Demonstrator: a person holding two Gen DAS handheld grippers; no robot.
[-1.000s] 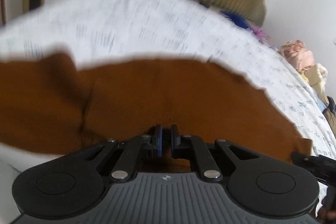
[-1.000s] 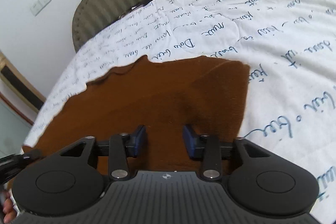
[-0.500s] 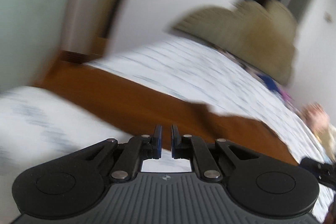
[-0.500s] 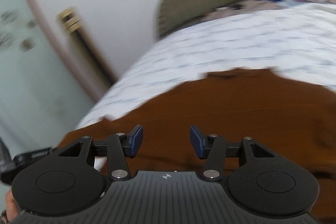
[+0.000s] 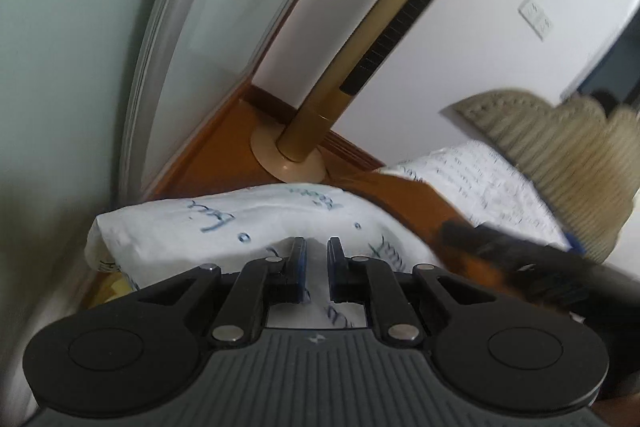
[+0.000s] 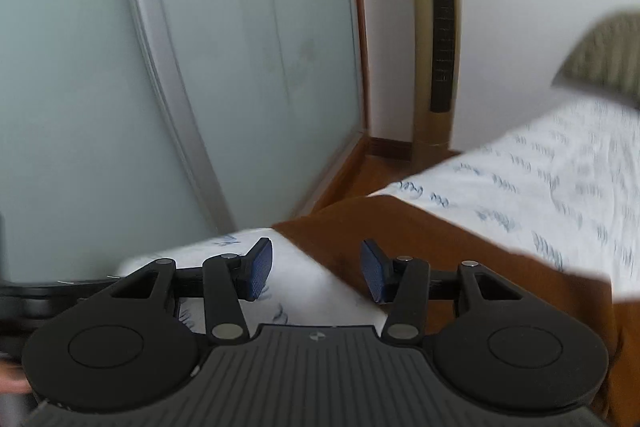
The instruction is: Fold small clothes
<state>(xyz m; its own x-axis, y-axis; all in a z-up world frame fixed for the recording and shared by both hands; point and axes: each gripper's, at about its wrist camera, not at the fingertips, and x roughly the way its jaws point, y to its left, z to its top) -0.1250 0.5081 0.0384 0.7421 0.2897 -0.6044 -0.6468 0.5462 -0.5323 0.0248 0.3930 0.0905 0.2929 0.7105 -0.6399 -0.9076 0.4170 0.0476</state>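
Observation:
A brown garment (image 6: pixel 460 247) lies flat on the white quilt with blue writing (image 6: pixel 560 187); its edge reaches the bed's corner. In the left wrist view only a strip of it (image 5: pixel 416 199) shows, to the right. My left gripper (image 5: pixel 316 255) is nearly shut with a narrow gap, empty, over the quilt's corner (image 5: pixel 240 219). My right gripper (image 6: pixel 316 267) is open and empty, its right finger over the garment's near edge, its left finger over bare quilt. The right gripper's body (image 5: pixel 520 259) shows blurred in the left wrist view.
A tall gold tower fan (image 5: pixel 384 39) stands on the wooden floor (image 5: pixel 224 147) past the bed's corner. A frosted glass door (image 6: pixel 160 67) fills the left. A ribbed olive headboard (image 5: pixel 560 155) stands at the right.
Both grippers have swung left, off the middle of the garment toward the bed's corner. The left one held the garment's edge a second ago and is now empty. The right has opened wider.

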